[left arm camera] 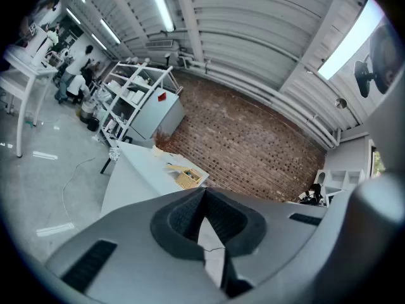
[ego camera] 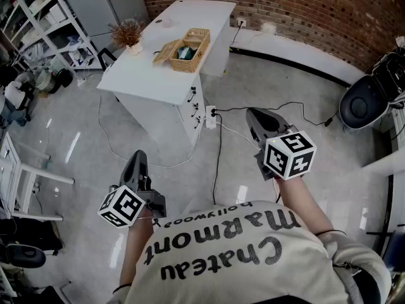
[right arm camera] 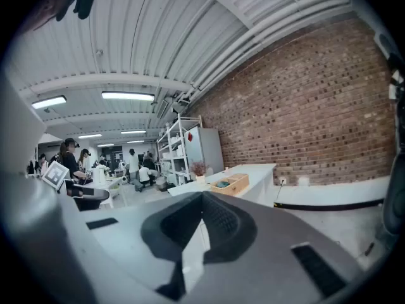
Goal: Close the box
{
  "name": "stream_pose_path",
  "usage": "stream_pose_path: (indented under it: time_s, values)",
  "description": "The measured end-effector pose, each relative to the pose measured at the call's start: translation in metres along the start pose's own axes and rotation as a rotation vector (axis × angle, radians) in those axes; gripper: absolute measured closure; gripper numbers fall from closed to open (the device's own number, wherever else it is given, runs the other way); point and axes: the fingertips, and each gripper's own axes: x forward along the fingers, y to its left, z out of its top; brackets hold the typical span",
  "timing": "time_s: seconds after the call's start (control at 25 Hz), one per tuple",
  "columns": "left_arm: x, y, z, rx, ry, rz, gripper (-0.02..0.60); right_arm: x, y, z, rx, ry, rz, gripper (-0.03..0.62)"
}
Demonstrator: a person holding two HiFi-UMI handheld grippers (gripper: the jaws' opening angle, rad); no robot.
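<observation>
A wicker box [ego camera: 190, 49] stands open on the white table [ego camera: 158, 75] far ahead, its lid [ego camera: 166, 51] folded out to the left and something blue-green inside. The left gripper view shows the box [left arm camera: 188, 178] small beyond the jaws, and the right gripper view shows the box [right arm camera: 231, 183] as well. My left gripper [ego camera: 138, 160] is shut and empty, held close to my body above the floor. My right gripper [ego camera: 256, 116] is also shut with nothing in it, a little further forward. Both are well short of the table.
A dried plant in a vase [ego camera: 128, 33] stands on the table left of the box. A power strip [ego camera: 211, 116] with cables lies on the floor by the table. Shelving [ego camera: 44, 18] is at the left, a black chair [ego camera: 364, 100] at the right, a brick wall behind.
</observation>
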Motion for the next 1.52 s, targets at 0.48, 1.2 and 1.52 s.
stream_pose_path:
  time_s: [0.48,1.2,1.52]
  values:
    - [0.067,0.000,0.005,0.041,0.036,-0.025,0.581,0.055,-0.038,-0.008,0.066,0.040,-0.014,0.591]
    - [0.230,0.040,0.076,0.020,0.079,-0.115,0.581,0.214,-0.074,0.028,0.124,0.097,0.000,0.591]
    - [0.287,0.062,0.124,0.042,0.049,-0.150,0.581,0.271,-0.085,0.064,0.126,0.033,-0.024,0.591]
